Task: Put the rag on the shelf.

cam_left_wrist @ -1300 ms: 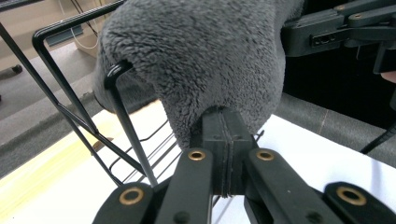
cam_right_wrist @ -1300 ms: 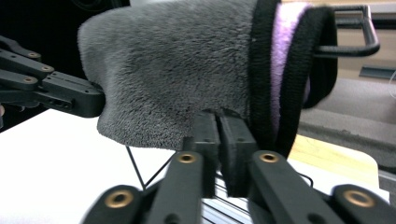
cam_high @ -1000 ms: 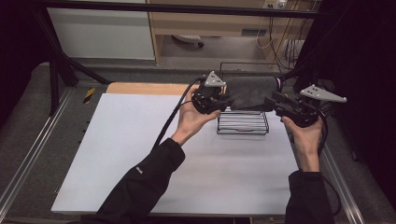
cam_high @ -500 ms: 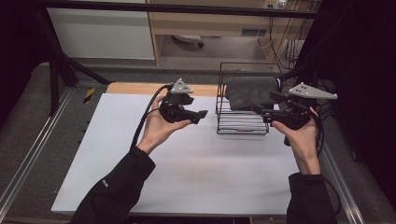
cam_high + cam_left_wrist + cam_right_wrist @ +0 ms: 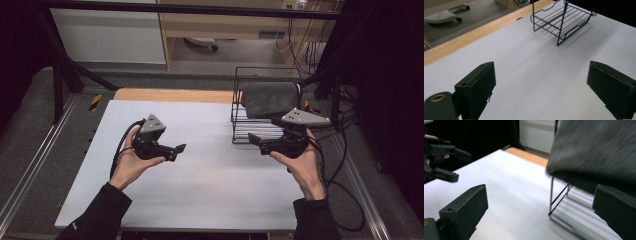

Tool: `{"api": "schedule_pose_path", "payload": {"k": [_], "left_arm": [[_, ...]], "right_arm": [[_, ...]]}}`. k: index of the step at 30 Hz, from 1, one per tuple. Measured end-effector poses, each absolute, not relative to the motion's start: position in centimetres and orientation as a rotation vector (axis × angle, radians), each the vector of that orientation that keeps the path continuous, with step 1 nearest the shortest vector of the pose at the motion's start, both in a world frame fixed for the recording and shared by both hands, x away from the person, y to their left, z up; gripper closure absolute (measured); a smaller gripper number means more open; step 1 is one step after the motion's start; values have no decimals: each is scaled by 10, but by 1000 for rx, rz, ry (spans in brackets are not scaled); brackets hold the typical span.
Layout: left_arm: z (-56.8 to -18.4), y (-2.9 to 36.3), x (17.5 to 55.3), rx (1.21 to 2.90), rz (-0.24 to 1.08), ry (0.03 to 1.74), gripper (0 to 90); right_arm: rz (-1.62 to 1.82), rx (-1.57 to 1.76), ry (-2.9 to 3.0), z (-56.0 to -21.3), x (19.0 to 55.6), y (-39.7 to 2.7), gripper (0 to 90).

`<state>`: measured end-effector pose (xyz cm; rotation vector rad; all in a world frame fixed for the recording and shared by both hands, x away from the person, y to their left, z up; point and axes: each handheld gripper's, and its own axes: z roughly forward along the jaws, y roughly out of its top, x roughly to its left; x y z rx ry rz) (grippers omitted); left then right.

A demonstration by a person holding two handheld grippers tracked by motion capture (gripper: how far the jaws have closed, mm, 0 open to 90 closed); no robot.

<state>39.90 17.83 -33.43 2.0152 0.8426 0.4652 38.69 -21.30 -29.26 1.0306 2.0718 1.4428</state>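
Note:
A black wire rack stands at the table's back right with a dark grey folded cloth lying on top of it. My left gripper hovers over the white table left of the rack, well apart from it. Its jaws have just been opening and nothing is between them. My right gripper sits just in front of the rack, below the cloth. Its jaws have also just been opening, with nothing between them. The rack is ahead of the left gripper.
A wooden strip runs along the table's back edge. Cables trail off the right side by a metal rail. A chair base stands on the floor beyond. The left gripper appears at the far left of the right gripper view.
Both grippers came off the cloth on the rack and opened. The left hand swung left and down over the table; the right drew back a little. The cloth stays on the rack.

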Motion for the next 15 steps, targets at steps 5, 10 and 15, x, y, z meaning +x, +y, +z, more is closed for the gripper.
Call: {"api": "schedule_pose_path", "payload": {"k": [5,10,15], "left_arm": [[-356,199,386,2006,449,872,62],[-379,213,375,1991,433,893,57],[-402,229,368,1994,426,914,57]], "right_arm": [[1456,1014,2143,-320,383,-206,8],[1470,1028,2190,-346,381,-203,8],[1469,1033,2248,-378,378,-207,7]]}}
